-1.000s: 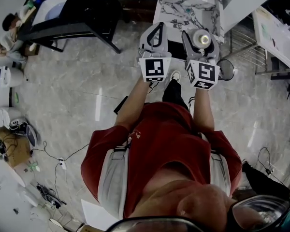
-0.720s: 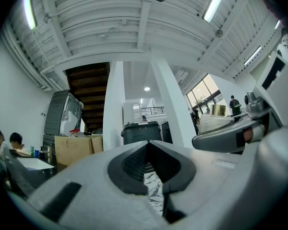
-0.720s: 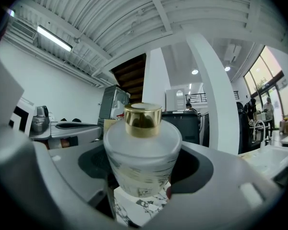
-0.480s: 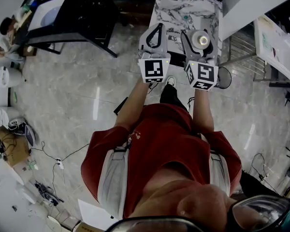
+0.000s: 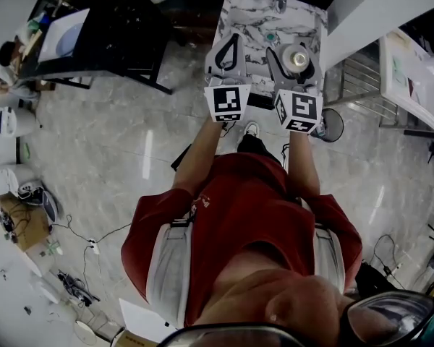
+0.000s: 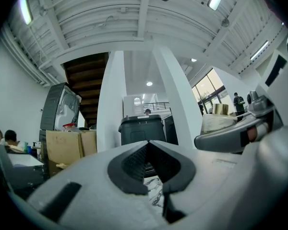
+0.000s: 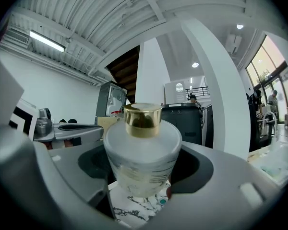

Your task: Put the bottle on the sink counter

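My right gripper (image 5: 295, 49) is shut on a frosted glass bottle (image 5: 299, 58) with a gold cap and holds it upright. In the right gripper view the bottle (image 7: 143, 157) fills the space between the jaws, with the marble counter (image 7: 134, 210) showing below it. The marble sink counter (image 5: 249, 13) lies just ahead, and both grippers hang over its near edge. A faucet (image 5: 281, 0) stands at the counter's far side. My left gripper (image 5: 231, 38) rides beside the right one, shut with nothing in it; its tips (image 6: 149, 145) meet in the left gripper view.
A black table (image 5: 123, 42) with a white sheet stands to the left of the counter. A white pillar (image 5: 376, 6) and a white table (image 5: 412, 63) are to the right, with a round stool (image 5: 336, 125) near my right arm. People sit at far left (image 5: 3, 56). Cables litter the floor (image 5: 72, 280).
Both grippers have moved forward together with the person, from short of the marble counter to over its near edge. The bottle stays in the right gripper.
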### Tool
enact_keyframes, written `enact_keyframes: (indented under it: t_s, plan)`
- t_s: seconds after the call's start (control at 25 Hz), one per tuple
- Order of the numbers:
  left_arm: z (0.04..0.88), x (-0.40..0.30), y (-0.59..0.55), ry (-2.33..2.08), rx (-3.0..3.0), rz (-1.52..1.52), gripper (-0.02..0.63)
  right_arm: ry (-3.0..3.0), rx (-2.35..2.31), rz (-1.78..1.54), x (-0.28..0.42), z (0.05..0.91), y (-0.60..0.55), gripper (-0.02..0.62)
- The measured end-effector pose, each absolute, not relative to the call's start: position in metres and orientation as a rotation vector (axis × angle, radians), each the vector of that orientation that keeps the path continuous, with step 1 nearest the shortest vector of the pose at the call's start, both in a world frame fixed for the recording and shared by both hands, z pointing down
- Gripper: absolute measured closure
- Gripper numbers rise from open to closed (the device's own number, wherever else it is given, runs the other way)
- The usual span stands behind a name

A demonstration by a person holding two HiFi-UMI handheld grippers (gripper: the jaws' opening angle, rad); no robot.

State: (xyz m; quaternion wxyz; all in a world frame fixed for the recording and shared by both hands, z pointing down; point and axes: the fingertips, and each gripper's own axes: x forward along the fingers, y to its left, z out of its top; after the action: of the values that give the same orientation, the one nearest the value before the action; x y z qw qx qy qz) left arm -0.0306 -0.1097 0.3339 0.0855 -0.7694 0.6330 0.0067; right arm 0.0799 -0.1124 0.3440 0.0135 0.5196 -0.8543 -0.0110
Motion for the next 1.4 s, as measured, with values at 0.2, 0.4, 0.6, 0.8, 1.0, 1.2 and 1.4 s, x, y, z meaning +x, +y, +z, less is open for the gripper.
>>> enact_keyframes:
  t_s: [0.2,0.4,0.6,0.8,1.0,1.2,1.4]
  plan:
    - [0.333,-0.014,-0.152,1.888,-2.285,0.004,0.604,-2.671,1.608,-0.036,0.095,0.342,-0.154,0.258]
    - [0.332,-0.006,-0.185,1.886,-2.279,-0.008,0.604,-2.69,1.58,-0.032,0.099,0.343,-0.191,0.258]
    - [0.331,-0.005,-0.208,1.904,-2.277,-0.01,0.604,-2.71,1.544,-0.026,0.099,0.344,-0.217,0.258]
    - [0.334,-0.011,-0.225,1.912,-2.275,-0.017,0.604,-2.708,1.536,-0.021,0.093,0.347,-0.234,0.258]
    - [0.339,-0.028,-0.242,1.898,-2.28,-0.017,0.604,-2.69,1.546,-0.019,0.077,0.354,-0.25,0.258]
    - [0.339,-0.049,-0.268,1.844,-2.302,-0.007,0.604,-2.656,1.593,-0.02,0.055,0.357,-0.272,0.258]
    - [0.345,-0.069,-0.304,1.794,-2.36,-0.009,0.604,-2.606,1.628,0.0,0.029,0.363,-0.303,0.258]
